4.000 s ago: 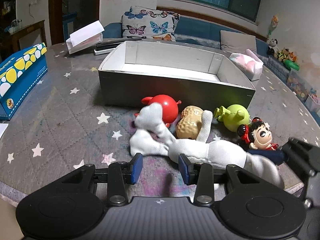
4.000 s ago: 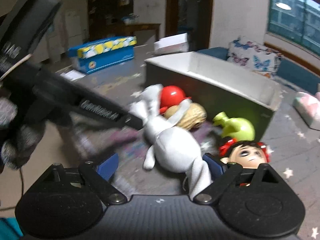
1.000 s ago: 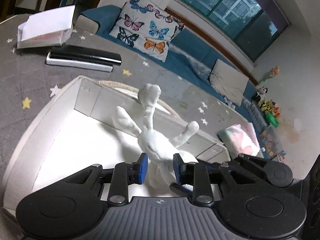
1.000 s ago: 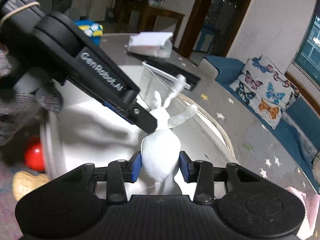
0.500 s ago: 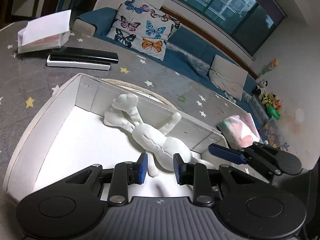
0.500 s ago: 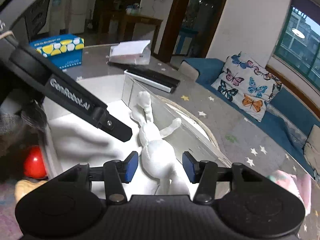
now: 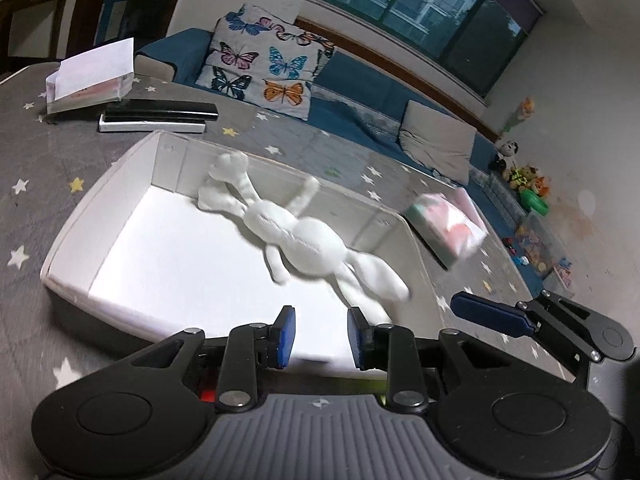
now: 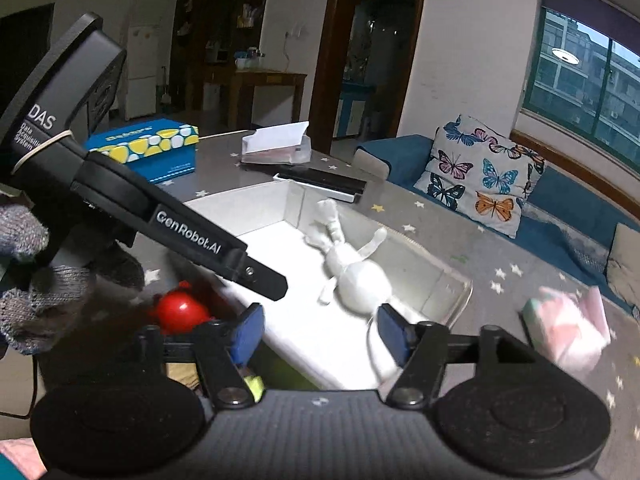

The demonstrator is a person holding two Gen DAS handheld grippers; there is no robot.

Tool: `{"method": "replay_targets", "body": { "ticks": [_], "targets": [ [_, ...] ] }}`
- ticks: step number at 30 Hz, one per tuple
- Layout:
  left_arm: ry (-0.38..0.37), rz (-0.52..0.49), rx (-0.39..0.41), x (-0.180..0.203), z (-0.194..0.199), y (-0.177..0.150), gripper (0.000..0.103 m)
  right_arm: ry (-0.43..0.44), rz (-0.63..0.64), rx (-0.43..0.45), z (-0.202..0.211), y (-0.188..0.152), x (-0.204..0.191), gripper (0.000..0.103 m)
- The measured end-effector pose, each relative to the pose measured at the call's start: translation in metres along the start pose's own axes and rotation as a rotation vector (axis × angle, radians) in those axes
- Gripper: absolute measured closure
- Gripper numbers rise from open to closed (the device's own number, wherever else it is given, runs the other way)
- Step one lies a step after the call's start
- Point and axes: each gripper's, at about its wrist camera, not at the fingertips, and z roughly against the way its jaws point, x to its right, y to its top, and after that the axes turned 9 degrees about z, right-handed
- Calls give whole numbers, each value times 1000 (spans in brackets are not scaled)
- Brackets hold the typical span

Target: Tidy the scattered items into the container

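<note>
Star-patterned gray surface (image 7: 32, 152) carries a white box (image 7: 80, 216) with a white plush toy (image 7: 304, 240) lying inside. Both grippers hover above its near edge, empty: the left gripper (image 7: 321, 338) narrowly parted, the right gripper (image 8: 320, 334) spread wide.

Butterfly cushion (image 7: 266, 70): on the blue sofa, 12 o'clock.
Black-and-white flat box (image 7: 156, 120): on the bench, 11 o'clock.
Blue dotted box (image 8: 154, 146): 10 o'clock, right wrist view.
Pink pack (image 7: 452, 226): 2 o'clock.

You're getting dim indoor light w/ glare off the white rectangular cardboard box (image 7: 120, 184) floor, motion blur on the pink-and-white soft tissue pack (image 8: 568, 328), heavy fisheye bending at edges.
</note>
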Motion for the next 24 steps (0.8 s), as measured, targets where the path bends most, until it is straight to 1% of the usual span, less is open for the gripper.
{"method": "replay_targets", "body": {
  "ticks": [3, 4, 6, 9, 12, 14, 16, 20, 24],
  "targets": [
    [-5, -25, 19, 5, 11, -12, 71, 2, -22, -5, 14, -12, -11, 34],
    [-7, -30, 18, 6, 14, -15, 71, 1, -33, -8, 18, -16, -13, 31],
    [-18, -29, 14, 7, 20, -21, 71, -6, -48, -10, 24, -24, -17, 31],
    [-13, -41, 26, 9, 29, -28, 71, -6, -86, -13, 30, -35, -18, 30],
    [-11, -78, 25, 13, 35, -39, 71, -16, -115, -21, 33, -44, -21, 25],
    [-12, -102, 5, 15, 36, -49, 71, -20, -132, -28, 35, -52, -24, 24],
    [-19, -105, -22, 15, 35, -58, 71, -20, -151, -32, 36, -58, -28, 22],
    [-41, -81, -81, 13, 28, -74, 71, -34, -189, -50, 35, -71, -35, 21],
    [-68, -37, -139, 10, 16, -83, 71, -47, -211, -73, 33, -80, -39, 21]
  ]
}}
